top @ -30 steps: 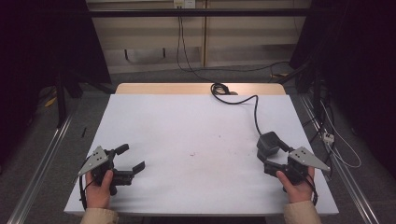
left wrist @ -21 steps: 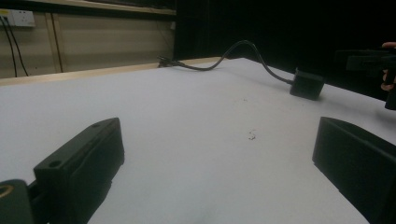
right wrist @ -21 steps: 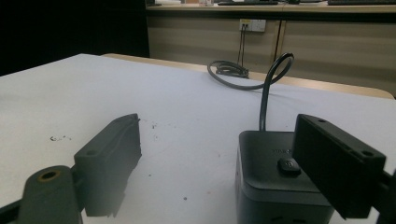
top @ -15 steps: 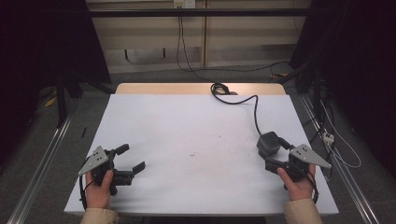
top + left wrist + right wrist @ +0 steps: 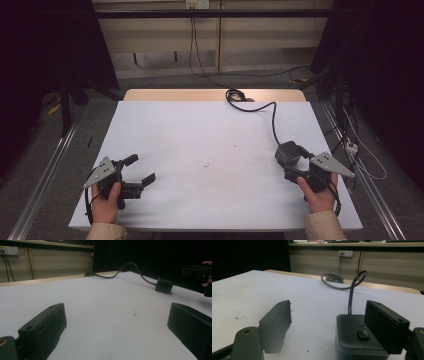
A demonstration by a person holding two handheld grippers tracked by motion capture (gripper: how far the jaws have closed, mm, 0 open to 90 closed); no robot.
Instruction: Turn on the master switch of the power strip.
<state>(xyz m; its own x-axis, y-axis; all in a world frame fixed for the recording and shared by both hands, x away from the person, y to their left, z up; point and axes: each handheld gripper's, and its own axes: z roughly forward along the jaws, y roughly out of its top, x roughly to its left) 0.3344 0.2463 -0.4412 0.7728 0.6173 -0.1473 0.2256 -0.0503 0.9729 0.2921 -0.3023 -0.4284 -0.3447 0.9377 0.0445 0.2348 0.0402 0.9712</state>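
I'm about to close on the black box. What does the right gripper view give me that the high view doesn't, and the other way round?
Right gripper view: up close, a small round button on top of the black box. The box sits between the right gripper's jaws, close to one and apart from the other. Those jaws have just been closing.
High view: the left gripper, open over bare table, plus the left hand and right hand.
Both: the box, its cable coiled at the far edge, and the white table.

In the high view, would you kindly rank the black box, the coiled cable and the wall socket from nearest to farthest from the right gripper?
From the right gripper:
1. Black box, at its jaws, on the table's right side.
2. Coiled cable, at the table's far edge.
3. Wall socket, on the wall beyond the table.
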